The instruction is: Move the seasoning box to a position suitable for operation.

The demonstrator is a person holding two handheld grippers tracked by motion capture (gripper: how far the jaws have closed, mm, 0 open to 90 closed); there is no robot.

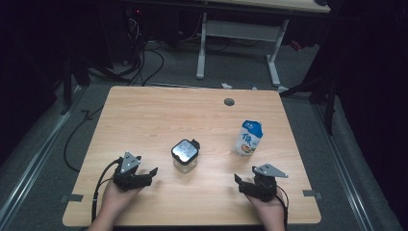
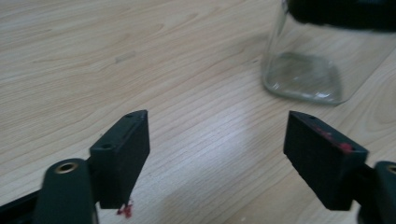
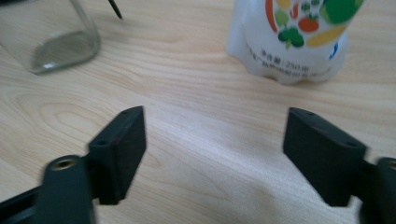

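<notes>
Starting from the table, the jar stands near its middle front and the pouch upright to its right, well apart. Reaching well probably means bringing the left tongs level toward the jar's glass sides below the lid, and the right tongs around the pouch's narrower upper body. Both tongs gape wide, hold nothing, and touch neither thing.
</notes>
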